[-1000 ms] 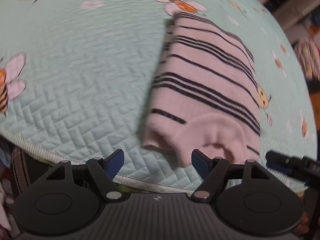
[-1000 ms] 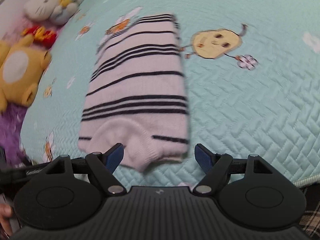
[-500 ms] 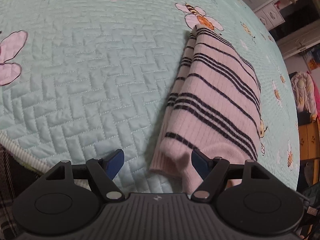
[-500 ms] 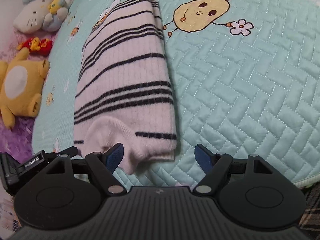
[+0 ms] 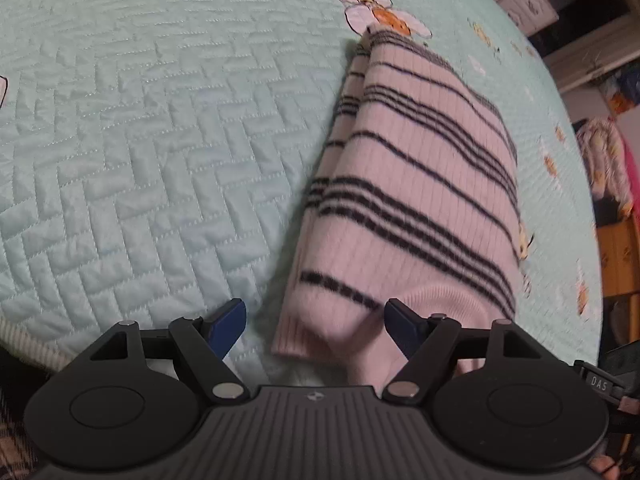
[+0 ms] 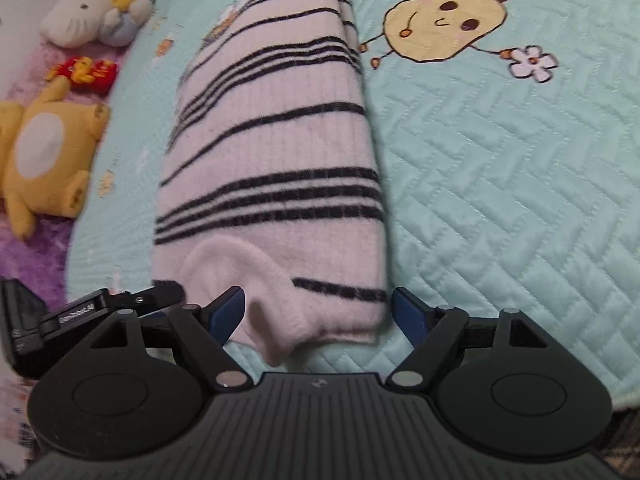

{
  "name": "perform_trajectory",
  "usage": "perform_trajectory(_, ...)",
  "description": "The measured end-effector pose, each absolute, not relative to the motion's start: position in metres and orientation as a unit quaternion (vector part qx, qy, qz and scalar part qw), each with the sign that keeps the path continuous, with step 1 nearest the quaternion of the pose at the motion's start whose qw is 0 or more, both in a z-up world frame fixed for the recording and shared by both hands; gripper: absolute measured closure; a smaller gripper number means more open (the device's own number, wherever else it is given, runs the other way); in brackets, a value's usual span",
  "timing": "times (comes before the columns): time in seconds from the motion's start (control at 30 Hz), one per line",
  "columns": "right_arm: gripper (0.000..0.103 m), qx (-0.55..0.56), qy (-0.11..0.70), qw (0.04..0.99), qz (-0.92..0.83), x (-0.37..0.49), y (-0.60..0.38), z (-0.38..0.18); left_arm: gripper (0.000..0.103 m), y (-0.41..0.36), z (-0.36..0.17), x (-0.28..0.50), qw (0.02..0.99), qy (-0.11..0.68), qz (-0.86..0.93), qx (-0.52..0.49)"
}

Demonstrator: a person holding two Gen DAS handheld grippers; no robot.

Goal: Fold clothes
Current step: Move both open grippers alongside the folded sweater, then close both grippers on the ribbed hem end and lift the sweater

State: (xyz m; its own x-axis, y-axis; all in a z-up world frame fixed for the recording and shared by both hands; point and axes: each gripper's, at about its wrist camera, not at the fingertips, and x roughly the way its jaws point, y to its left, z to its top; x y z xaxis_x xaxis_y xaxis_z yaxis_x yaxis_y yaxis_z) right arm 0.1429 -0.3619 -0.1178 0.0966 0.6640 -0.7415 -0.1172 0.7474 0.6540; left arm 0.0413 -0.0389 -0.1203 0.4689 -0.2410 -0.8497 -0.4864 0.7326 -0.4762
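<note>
Two tools, left and right, hovering spread apart, gripping nothing; sweater lying folded lengthwise near bed edge.

A pink ribbed knit sweater with thin black stripes is lying folded lengthwise, its cuffed end nearest, stretching away.

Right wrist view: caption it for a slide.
Open right claw poised at the near end of a folded pink striped sweater on a mint quilted bedspread.
</note>
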Motion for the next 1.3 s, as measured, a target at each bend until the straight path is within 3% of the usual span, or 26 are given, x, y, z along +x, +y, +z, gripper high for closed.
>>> perform_trajectory(0.23, 0.023, 0.387, 0.588, 0.612, 0.360, 0.164, -0.401, -0.166, 0.024, -0.033, -0.131, 0.058, 0.789, 0.493, 0.009, -0.367)
perform_trajectory(0.47, 0.023, 0.404, 0.588, 0.582, 0.391, 0.179, -0.391, -0.174, 0.022, -0.020, -0.151, 0.080, 0.768, 0.466, -0.066, -0.435)
perform_trajectory(0.57, 0.023, 0.407, 0.582, 0.579, 0.400, 0.180, -0.385, -0.176, 0.033, -0.011, -0.158, 0.073, 0.756, 0.454, -0.068, -0.467)
perform_trajectory(0.6, 0.024, 0.408, 0.580, 0.578, 0.404, 0.180, -0.384, -0.176, 0.045, -0.010, -0.159, 0.072, 0.756, 0.456, -0.065, -0.465)
perform_trajectory(0.63, 0.026, 0.407, 0.579, 0.577, 0.408, 0.180, -0.386, -0.175, 0.056, -0.010, -0.159, 0.070, 0.756, 0.459, -0.062, -0.462)
perform_trajectory(0.73, 0.046, 0.403, 0.583, 0.572, 0.412, 0.181, -0.386, -0.176, 0.068, -0.016, -0.154, 0.067, 0.761, 0.456, -0.065, -0.457)
perform_trajectory(0.77, 0.064, 0.404, 0.586, 0.569, 0.411, 0.181, -0.387, -0.178, 0.069, -0.018, -0.149, 0.068, 0.767, 0.456, -0.063, -0.448)
perform_trajectory(0.8, 0.073, 0.405, 0.581, 0.571, 0.416, 0.182, -0.388, -0.173, 0.070, -0.020, -0.144, 0.068, 0.772, 0.455, -0.061, -0.439)
perform_trajectory(1.3, 0.075, 0.437, 0.472, 0.590, 0.489, 0.203, -0.395, -0.081, 0.074, -0.040, -0.026, 0.094, 0.826, 0.408, -0.067, -0.383)
